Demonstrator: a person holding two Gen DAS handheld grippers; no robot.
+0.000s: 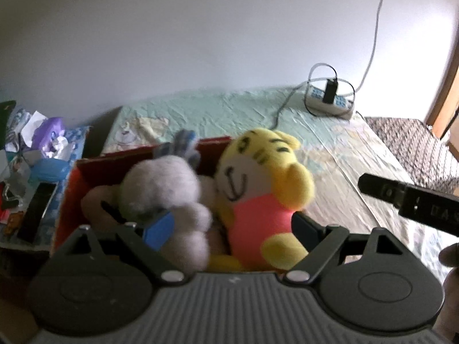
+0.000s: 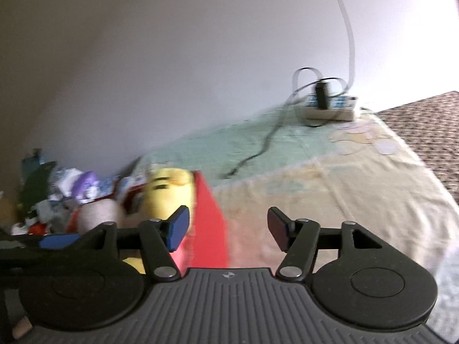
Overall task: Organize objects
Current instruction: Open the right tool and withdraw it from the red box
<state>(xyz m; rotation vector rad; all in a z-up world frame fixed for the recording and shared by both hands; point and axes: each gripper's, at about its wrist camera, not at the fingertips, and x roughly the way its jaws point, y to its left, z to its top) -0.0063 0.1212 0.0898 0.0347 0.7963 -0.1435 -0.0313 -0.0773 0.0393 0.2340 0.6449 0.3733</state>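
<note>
A red cardboard box [image 1: 75,183] sits on the bed and holds plush toys. A yellow tiger plush [image 1: 258,172] in a pink shirt leans upright at its right side, and a grey plush [image 1: 163,189] lies to its left. My left gripper [image 1: 231,229] hovers over the box, open wide, with both toys between its blue-padded fingers [image 1: 159,229]. In the right wrist view my right gripper [image 2: 229,229] is open with nothing in it, just right of the red box [image 2: 208,215]. The tiger plush [image 2: 169,189] shows blurred behind its left finger.
A white power strip [image 1: 330,101] with a black plug and cables lies at the far end of the green and yellow sheet [image 1: 229,106]. Cluttered papers and a purple packet [image 1: 50,134] fill the left. A speckled blanket [image 2: 424,120] lies at the right. A hand [image 1: 450,258] shows at the right edge.
</note>
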